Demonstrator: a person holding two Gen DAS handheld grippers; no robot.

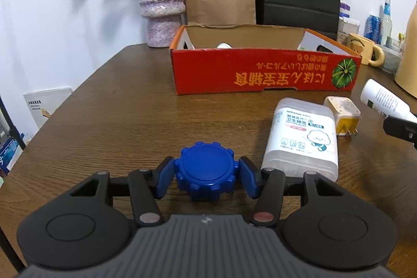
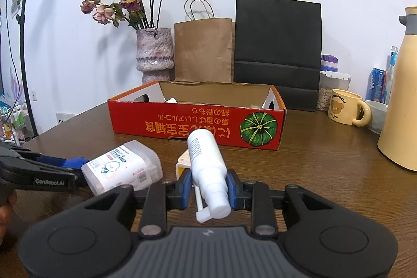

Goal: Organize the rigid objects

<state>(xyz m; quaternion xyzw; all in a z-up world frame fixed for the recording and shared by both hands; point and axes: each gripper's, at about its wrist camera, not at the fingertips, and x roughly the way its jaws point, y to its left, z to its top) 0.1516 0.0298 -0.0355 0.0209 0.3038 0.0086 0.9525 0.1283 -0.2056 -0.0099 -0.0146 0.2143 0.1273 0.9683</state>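
Left hand-held gripper (image 1: pixel 206 177) has its blue pads touching both sides of a blue ridged cap (image 1: pixel 206 171) flat on the desk (image 1: pixel 104 121), just left of a clear cotton-swab box (image 1: pixel 303 138) lying on its side with a white plug adapter (image 1: pixel 342 115) beside it. Right hand-held gripper (image 2: pixel 208 189) is clamped on a white spray bottle (image 2: pixel 207 160), long axis running away from the camera, base toward the red cardboard box (image 2: pixel 198 121), nozzle toward the camera. Vase, paper bags, mug (image 2: pixel 345 110) and cream jug line the far edge.
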